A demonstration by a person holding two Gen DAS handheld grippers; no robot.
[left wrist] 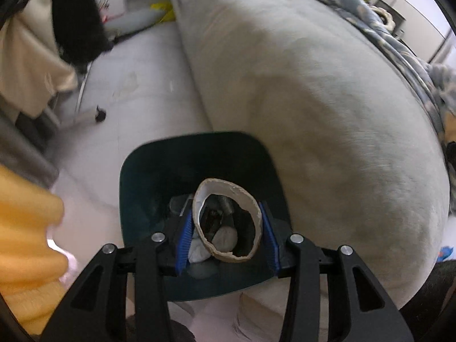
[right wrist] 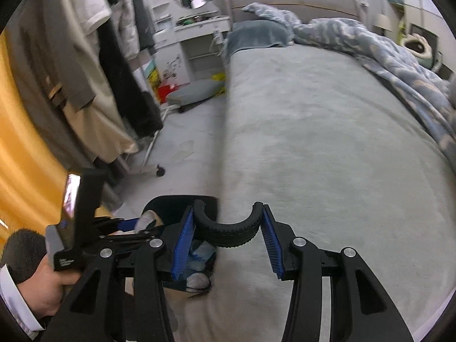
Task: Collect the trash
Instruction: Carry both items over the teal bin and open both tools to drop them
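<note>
Cardboard ring [left wrist: 226, 222] pinched betw left gripper [left wrist: 226, 236] pads, hanging right over dark bin [left wrist: 136, 176] mouth w/ hole axis facing cam, while right gripper [right wrist: 228, 228], clamped on black curved rubber piece [right wrist: 228, 235], sits beside bin [right wrist: 159, 202], over bed [right wrist: 327, 156].

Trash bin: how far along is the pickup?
Done: the trash bin already holds crumpled wads. In hand: left gripper grips a cardboard ring over the bin; right gripper grips a black curved piece above the bed. Left: dropping both.
</note>
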